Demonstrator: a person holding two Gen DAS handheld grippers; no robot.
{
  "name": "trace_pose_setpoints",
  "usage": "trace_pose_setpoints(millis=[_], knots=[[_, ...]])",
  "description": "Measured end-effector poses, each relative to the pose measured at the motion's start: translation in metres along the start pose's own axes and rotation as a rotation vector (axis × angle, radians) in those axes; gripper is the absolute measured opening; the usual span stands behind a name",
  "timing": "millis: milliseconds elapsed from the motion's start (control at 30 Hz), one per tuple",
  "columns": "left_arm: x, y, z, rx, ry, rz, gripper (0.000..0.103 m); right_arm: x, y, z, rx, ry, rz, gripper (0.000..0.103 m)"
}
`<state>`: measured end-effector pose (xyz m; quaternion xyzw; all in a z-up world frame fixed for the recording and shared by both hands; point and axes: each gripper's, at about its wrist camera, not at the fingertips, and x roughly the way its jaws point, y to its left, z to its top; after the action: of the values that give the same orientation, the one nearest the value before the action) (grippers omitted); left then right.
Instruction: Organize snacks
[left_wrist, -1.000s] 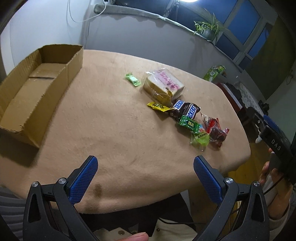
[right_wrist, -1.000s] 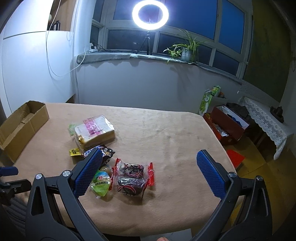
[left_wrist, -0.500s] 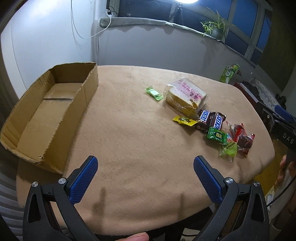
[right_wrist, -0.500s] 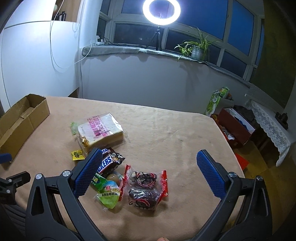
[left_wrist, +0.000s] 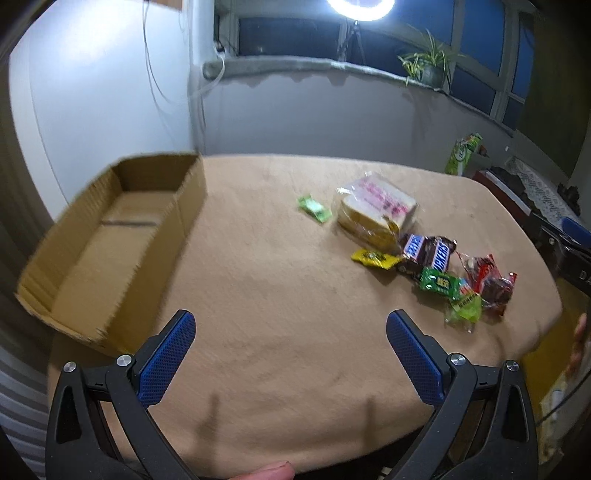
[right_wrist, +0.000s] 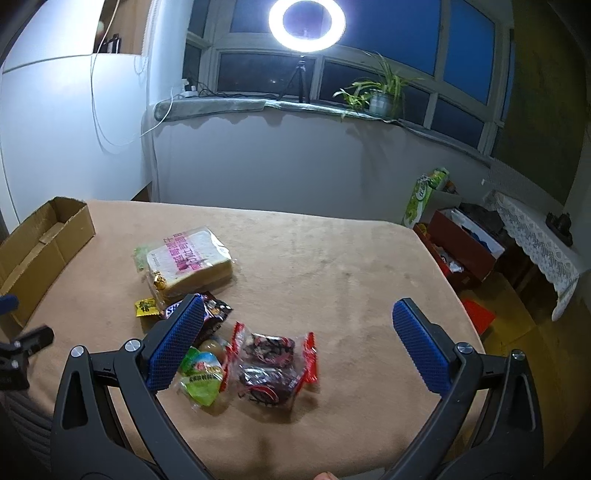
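An open empty cardboard box (left_wrist: 110, 236) stands at the table's left; it also shows in the right wrist view (right_wrist: 40, 247). Snacks lie in a loose row: a small green candy (left_wrist: 314, 209), bagged sliced bread (left_wrist: 375, 210) (right_wrist: 188, 260), a yellow candy (left_wrist: 373, 257), a Snickers bar (left_wrist: 428, 254), a green packet (left_wrist: 441, 283), a light green jelly cup pack (right_wrist: 201, 376) and a red-edged dark snack pack (right_wrist: 271, 363) (left_wrist: 487, 284). My left gripper (left_wrist: 291, 354) is open and empty above the near table edge. My right gripper (right_wrist: 295, 343) is open and empty just above the red pack.
The table (left_wrist: 280, 280) has a tan cloth. A windowsill with a potted plant (right_wrist: 380, 99) and a ring light (right_wrist: 306, 22) are behind. A red bin (right_wrist: 465, 247) and a green bag (right_wrist: 424, 199) stand on the floor at the right.
Both grippers have moved forward over the table and tilted up. The box and snacks now sit nearer the middle of the left view. Nothing was grasped.
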<state>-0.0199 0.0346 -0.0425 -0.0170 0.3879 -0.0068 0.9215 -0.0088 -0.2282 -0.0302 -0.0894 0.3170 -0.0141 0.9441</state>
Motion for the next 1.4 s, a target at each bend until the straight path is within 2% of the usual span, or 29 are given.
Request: trace_pose_setpoints(millis=[100, 233, 333, 500, 633, 767, 1000, 1167, 1400], knots=[[-0.006, 0.002, 0.002, 0.012, -0.046, 0.043, 0.103, -0.003, -0.01, -0.008, 0.011, 0.006, 0.009, 0.103], [-0.007, 0.007, 0.005, -0.017, -0.048, 0.034, 0.103, -0.003, -0.023, -0.019, 0.044, 0.009, 0.063, 0.103], [-0.007, 0.008, 0.004, -0.033, -0.053, 0.045, 0.103, -0.011, -0.029, -0.024, 0.046, -0.022, 0.063, 0.103], [-0.01, 0.008, 0.004, -0.042, -0.079, 0.083, 0.103, -0.014, -0.033, -0.028, 0.067, -0.018, 0.068, 0.103], [-0.01, 0.008, 0.004, -0.044, -0.066, 0.037, 0.103, -0.012, -0.039, -0.032, 0.094, -0.005, 0.089, 0.103], [-0.006, 0.006, 0.001, -0.062, -0.043, 0.019, 0.103, -0.009, -0.042, -0.037, 0.094, 0.008, 0.087, 0.103], [0.004, -0.009, -0.003, -0.036, -0.017, -0.022, 0.103, -0.002, -0.039, -0.048, 0.089, 0.041, 0.101, 0.103], [0.008, -0.014, -0.004, -0.028, -0.002, -0.01, 0.103, -0.002, -0.039, -0.051, 0.096, 0.044, 0.113, 0.103], [-0.003, -0.016, 0.0, -0.013, -0.028, 0.012, 0.103, -0.006, -0.037, -0.047, 0.095, 0.027, 0.115, 0.103]])
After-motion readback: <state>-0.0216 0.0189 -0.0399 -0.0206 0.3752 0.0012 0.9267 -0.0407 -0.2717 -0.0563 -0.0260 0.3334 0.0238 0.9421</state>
